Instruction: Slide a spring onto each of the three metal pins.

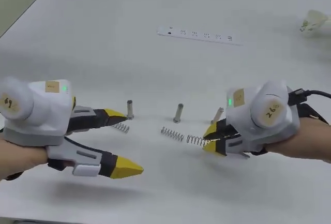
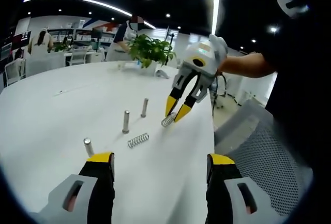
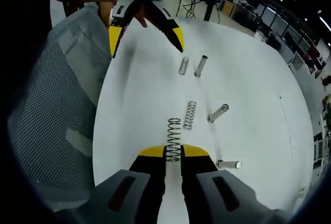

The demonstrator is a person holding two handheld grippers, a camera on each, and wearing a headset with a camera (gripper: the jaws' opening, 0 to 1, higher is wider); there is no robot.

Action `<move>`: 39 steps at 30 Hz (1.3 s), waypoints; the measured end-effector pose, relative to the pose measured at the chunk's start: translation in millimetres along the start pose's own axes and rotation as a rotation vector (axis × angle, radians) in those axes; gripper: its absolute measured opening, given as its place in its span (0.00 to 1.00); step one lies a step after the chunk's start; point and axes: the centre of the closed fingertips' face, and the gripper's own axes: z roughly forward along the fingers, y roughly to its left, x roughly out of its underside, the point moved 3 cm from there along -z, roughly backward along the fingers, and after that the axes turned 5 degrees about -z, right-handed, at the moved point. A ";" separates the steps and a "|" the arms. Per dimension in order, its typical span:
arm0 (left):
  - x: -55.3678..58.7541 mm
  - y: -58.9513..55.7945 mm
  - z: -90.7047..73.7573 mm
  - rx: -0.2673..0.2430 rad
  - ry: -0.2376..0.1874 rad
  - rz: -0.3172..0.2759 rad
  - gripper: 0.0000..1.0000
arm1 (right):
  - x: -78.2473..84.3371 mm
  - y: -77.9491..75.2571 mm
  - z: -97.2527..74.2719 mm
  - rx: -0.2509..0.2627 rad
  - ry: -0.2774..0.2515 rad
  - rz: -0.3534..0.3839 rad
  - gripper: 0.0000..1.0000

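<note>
at the near edge of the white tabletop (image 1: 170,193), a person's two hand-held tools face each other across the work. the left gripper (image 1: 124,141) hangs with its yellow-tipped jaws spread wide and nothing between them, its upper tip just beside the short spring (image 1: 121,127). the right gripper (image 1: 209,142) has its jaws pinched narrow on one end of the held spring (image 1: 196,140). the rest of that coil lies out along the tabletop, its free end just beside the middle spring (image 1: 172,134). just beyond the springs three metal pins stand in a row, all bare: the left pin (image 1: 130,109), the middle pin (image 1: 178,113) and the right pin (image 1: 217,115), the last close behind the right gripper. with no spring on a pin, the task looks to be at its first pick-up. the risks lie in that grip. caught by one end only, the coil could sag or bow once lifted, so its open mouth misses the pin's top. too hard a pinch could flatten the end turns or flick the spring out of the jaws. the right gripper's bulk could also clip the right pin, and whether the pins are fixed or free-standing cannot be told. the left gripper's tip could nudge the short spring and set it rolling. well beyond the pins lie a white power strip (image 1: 199,34) and, at the far right, a crumpled pale object (image 1: 313,21).
</note>
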 end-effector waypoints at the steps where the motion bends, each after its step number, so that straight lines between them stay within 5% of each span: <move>1: -0.6 -1.1 2.4 0.006 0.004 0.005 0.68 | -1.4 1.1 0.1 -0.005 -0.003 -0.001 0.08; 9: -10.3 -2.8 22.9 0.052 0.030 0.039 0.57 | -7.0 8.0 3.9 -0.012 -0.009 -0.025 0.08; 21: -15.4 -22.2 55.9 0.137 0.055 0.099 0.39 | -22.4 12.7 -0.1 -0.021 -0.061 -0.014 0.08; 39: -23.1 -26.6 69.3 0.179 -0.014 0.086 0.14 | -28.5 16.7 -6.0 -0.035 -0.068 -0.049 0.08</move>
